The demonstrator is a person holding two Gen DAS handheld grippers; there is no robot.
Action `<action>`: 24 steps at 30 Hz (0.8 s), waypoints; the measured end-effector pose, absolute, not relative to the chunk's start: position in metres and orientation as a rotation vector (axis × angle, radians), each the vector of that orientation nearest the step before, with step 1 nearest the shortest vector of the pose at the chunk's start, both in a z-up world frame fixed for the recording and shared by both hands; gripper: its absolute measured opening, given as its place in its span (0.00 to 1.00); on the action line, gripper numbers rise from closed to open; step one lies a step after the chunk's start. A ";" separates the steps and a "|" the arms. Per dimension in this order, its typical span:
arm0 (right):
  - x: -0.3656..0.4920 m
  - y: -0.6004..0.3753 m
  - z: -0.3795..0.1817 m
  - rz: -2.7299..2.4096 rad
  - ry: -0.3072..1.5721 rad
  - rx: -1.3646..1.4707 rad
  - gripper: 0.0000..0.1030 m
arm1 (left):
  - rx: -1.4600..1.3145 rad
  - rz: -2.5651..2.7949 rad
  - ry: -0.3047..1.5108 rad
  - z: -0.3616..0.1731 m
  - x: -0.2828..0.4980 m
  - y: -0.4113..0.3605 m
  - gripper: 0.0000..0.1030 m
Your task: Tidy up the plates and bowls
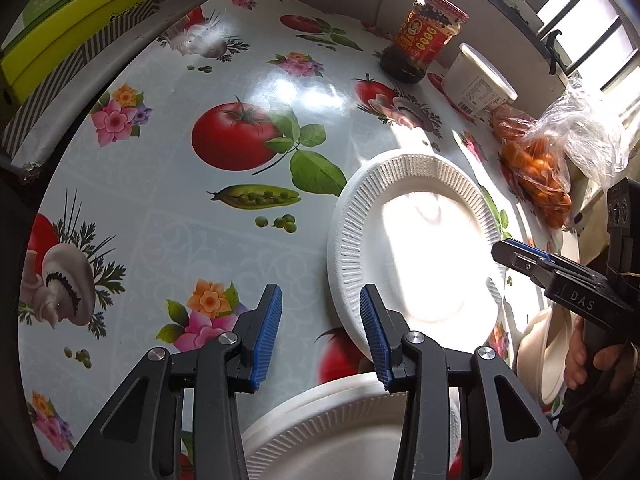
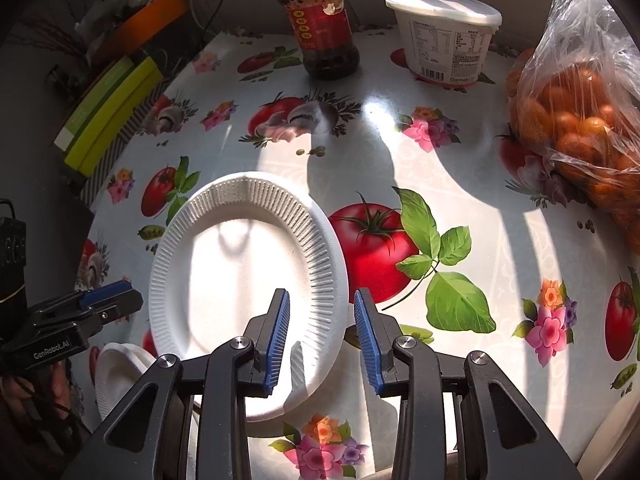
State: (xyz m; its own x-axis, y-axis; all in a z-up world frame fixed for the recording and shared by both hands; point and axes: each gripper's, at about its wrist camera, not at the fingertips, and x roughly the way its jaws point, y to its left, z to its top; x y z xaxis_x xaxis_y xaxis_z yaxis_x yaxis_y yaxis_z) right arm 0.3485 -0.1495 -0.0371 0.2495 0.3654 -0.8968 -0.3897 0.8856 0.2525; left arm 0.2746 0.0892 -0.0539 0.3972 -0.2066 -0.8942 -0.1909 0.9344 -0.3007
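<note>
Task looks early: one white plate (image 2: 240, 292) lies alone in the sun patch on the bench (image 2: 460, 184), not stacked. A second ribbed plate (image 1: 332, 432) sits at the near edge under the left claw (image 1: 320, 336), with what seems another rim beneath it, so a pile may be started there; can't confirm the count. A pale bowl (image 1: 548, 356) shows at the near right edge beside the hand (image 1: 588, 360) holding the other tool; in the right wrist view a small white dish (image 2: 120, 372) sits near left, kind unclear. Left claw: released, pads apart, right pad over the near-left rim of the lone plate, left pad over bare bench, nothing pinched. Right claw (image 2: 322, 336): also released, jaws straddling the plate's near right rim, pads not pressing as far as I can see. Both sit on opposite sides of the same plate, so my read is a rim grab comes next, then moving it onto the near pile; bowls left to sort. Room: middle and left of the bench are open. Far side holds a sauce jar (image 2: 320, 24) and a lidded tub (image 2: 444, 36), well apart from the plate; bag of oranges (image 2: 580, 120) crowds the far right. Green boxes (image 2: 108, 116) line the left edge. Risk: the claws collide over one thin rim.
</note>
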 end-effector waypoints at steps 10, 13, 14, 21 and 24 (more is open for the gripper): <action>0.350 -0.151 -0.040 0.508 1.224 -0.012 0.19 | -0.389 -0.009 1.182 -0.058 0.274 0.088 0.24; 0.351 -0.153 -0.041 0.503 1.225 -0.011 0.17 | -0.383 -0.007 1.184 -0.058 0.275 0.088 0.20; 0.351 -0.153 -0.042 0.502 1.225 -0.010 0.17 | -0.382 -0.006 1.186 -0.058 0.275 0.088 0.20; 0.351 -0.153 -0.041 0.509 1.224 -0.009 0.15 | -0.382 -0.005 1.190 -0.059 0.275 0.087 0.20; 0.351 -0.154 -0.041 0.508 1.225 -0.003 0.15 | -0.406 -0.010 1.192 -0.061 0.277 0.089 0.20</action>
